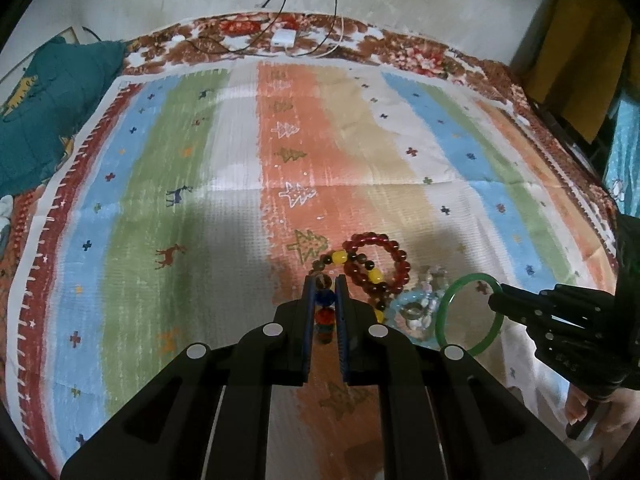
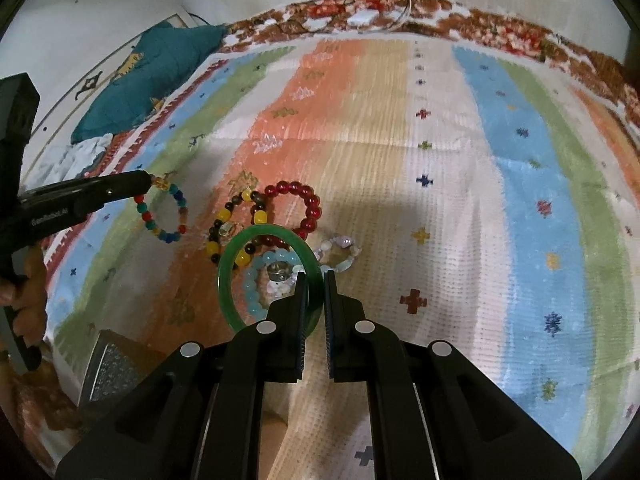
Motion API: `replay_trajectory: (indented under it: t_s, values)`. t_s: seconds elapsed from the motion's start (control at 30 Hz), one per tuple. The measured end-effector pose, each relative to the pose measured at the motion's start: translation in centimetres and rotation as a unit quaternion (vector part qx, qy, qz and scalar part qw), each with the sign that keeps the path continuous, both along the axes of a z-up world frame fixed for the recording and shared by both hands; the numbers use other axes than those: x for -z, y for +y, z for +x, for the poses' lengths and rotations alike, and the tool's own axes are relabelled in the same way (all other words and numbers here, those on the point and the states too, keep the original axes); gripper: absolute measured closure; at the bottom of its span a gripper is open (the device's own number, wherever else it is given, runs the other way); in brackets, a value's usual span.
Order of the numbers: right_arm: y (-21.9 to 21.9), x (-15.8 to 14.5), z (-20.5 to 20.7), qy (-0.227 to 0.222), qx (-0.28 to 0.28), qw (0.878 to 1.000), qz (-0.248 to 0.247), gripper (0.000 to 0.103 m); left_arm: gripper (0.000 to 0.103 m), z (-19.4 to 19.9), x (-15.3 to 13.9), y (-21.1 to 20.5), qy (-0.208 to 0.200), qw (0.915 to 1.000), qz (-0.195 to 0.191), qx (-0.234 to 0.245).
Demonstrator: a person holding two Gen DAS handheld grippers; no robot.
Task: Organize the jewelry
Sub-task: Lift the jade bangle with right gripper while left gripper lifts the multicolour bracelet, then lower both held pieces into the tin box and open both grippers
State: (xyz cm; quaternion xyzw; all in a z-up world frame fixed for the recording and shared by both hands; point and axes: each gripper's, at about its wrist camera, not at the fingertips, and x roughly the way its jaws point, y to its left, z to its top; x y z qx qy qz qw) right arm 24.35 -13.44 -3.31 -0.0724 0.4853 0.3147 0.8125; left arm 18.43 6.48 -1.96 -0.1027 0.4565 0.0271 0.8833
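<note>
My left gripper (image 1: 325,280) is shut on a multicoloured bead bracelet (image 1: 324,306), which hangs as a ring from its tips in the right wrist view (image 2: 164,216). My right gripper (image 2: 316,276) is shut on a green jade bangle (image 2: 236,252), also seen in the left wrist view (image 1: 448,304). On the cloth lie a red bead bracelet (image 2: 312,204), a yellow-and-brown bead bracelet (image 2: 224,216), a light blue bead bracelet (image 2: 252,292), a pale stone bracelet (image 2: 340,248) and a small ring (image 2: 280,270).
A striped cloth (image 1: 240,200) covers the bed. A teal pillow (image 1: 48,100) lies at the far left. A white charger with cables (image 1: 285,37) sits at the far edge. A dark patterned box (image 2: 112,368) stands at the near left.
</note>
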Motion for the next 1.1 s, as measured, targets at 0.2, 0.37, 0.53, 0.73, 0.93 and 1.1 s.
replay_trajectory:
  t_s: [0.2,0.37,0.53,0.73,0.93,1.1]
  values:
    - [-0.8,-1.5,-1.6,-0.022,0.002,1.0,0.019,0.094,0.094,-2.0,-2.2,-0.7,-0.028,0.9996,-0.002,0.003]
    - [-1.2,-3.7,-3.2,-0.051,-0.003,0.998,0.046,0.094,0.094,-4.5,-3.6,-1.5,-0.054,0.9985,-0.003,0.003]
    - [-1.9,-4.4,-4.8,-0.064,-0.005,0.996,0.057,0.094,0.094,-7.0,-4.6,-2.8,-0.073,0.9971,-0.003,0.018]
    - [-2.6,-5.0,-6.2,-0.073,-0.007,0.995,0.06,0.094,0.094,-9.1,-5.1,-4.2,-0.085,0.9959,0.0,0.031]
    - [-2.9,-5.4,-7.9,-0.084,-0.014,0.994,0.062,0.094,0.094,-10.9,-5.4,-5.8,-0.094,0.9944,0.0,0.049]
    - [-3.4,-5.4,-8.9,-0.08,-0.015,0.994,0.067,0.094,0.094,-12.3,-5.3,-6.7,-0.096,0.9935,-0.003,0.061]
